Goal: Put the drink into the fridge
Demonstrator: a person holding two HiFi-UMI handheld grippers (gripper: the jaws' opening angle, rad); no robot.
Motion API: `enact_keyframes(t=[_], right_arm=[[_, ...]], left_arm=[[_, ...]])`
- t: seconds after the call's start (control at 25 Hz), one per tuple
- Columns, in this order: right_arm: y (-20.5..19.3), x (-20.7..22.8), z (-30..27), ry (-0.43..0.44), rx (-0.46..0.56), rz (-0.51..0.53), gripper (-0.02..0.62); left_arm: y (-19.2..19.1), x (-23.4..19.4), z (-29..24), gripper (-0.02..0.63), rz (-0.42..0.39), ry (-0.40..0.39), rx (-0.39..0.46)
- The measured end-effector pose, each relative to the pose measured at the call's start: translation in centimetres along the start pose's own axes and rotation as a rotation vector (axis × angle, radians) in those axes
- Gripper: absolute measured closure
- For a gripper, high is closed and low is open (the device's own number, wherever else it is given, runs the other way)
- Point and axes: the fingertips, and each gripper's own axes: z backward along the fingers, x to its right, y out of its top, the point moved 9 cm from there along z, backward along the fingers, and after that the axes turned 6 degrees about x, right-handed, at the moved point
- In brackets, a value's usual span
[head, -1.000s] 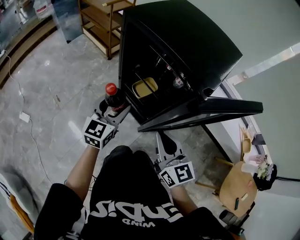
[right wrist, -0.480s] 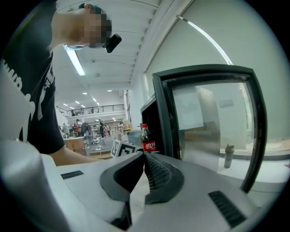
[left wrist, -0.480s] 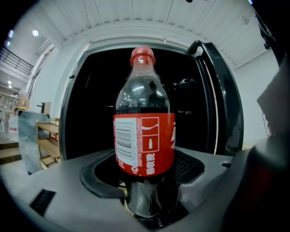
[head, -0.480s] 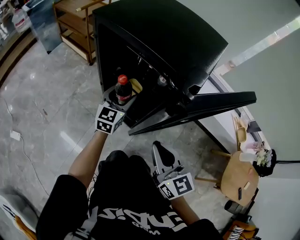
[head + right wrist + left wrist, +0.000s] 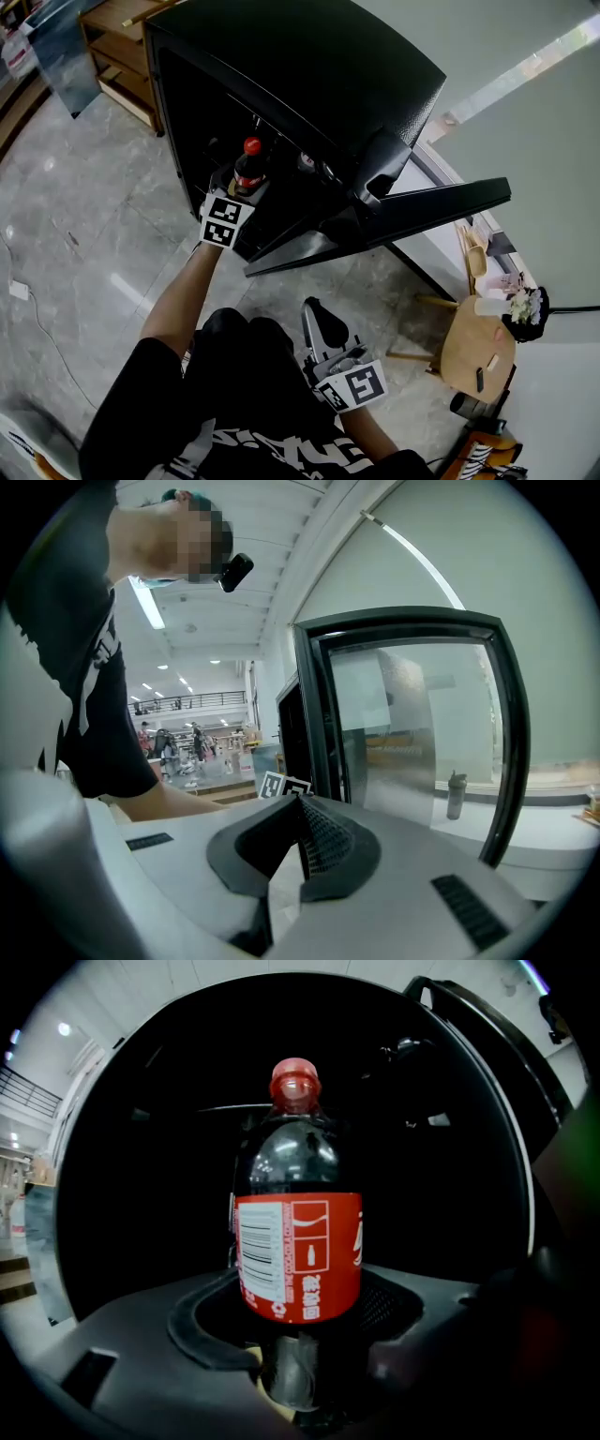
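Now L gripper (image 5: 242, 187) clamps an upright cola bottle (image 5: 248, 167) w/ red cap at the open black fridge (image 5: 309, 66); R gripper (image 5: 322, 321) pinched together, empty, near fridge door (image 5: 422, 206).

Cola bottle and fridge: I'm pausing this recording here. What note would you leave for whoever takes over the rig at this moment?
Left claw: shut on the cola bottle, upright with its red cap on top, at the mouth of the black fridge.
Right claw: shut, empty, held low in front of the fridge door.
Done: door open, bottle in the claw at the opening.
Left: set the bottle down inside, release, pull back, probably close the door.
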Motion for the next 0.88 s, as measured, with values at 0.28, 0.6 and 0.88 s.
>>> enact_keyframes(t=[0.28, 0.6, 0.88], right_arm=[[-0.8, 1.2, 0.1, -0.044, 0.002, -0.005, 0.571], [-1.2, 2.7, 0.1, -0.074, 0.006, -0.018, 0.571], [-0.9, 3.4, 0.1, -0.082, 0.004, -0.027, 0.571]], left_arm=[[-1.3, -0.4, -4.7, 0.293, -0.022, -0.012, -0.019], [-1.6, 0.0, -6.7, 0.293, -0.041, -0.011, -0.003], [-1.8, 0.2, -6.0, 0.293, -0.040, 0.010, 0.001]])
